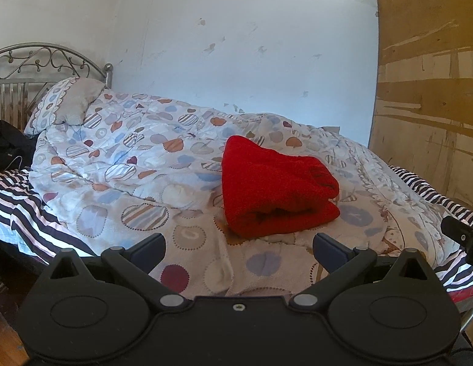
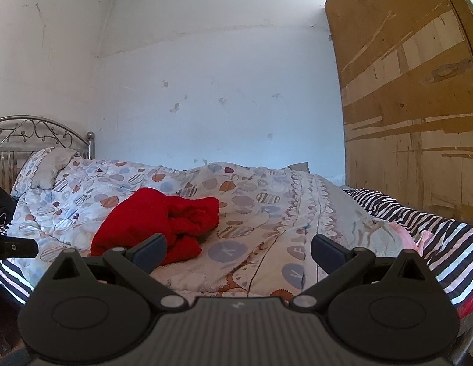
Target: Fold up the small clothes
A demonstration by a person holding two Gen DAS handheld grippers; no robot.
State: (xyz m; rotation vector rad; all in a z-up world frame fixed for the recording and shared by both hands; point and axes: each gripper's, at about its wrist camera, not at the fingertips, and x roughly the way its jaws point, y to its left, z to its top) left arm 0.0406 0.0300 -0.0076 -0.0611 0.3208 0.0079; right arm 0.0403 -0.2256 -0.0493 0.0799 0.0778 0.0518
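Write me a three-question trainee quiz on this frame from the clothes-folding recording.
1. True or false: the red garment lies folded on the patterned duvet.
2. Multiple choice: the left tongs are A) shut on the garment, B) open and empty, C) out of view.
3. Fill in: in the right wrist view, the garment sits toward the ___ side of the right tongs.

Key: 1 true; 2 B; 3 left.
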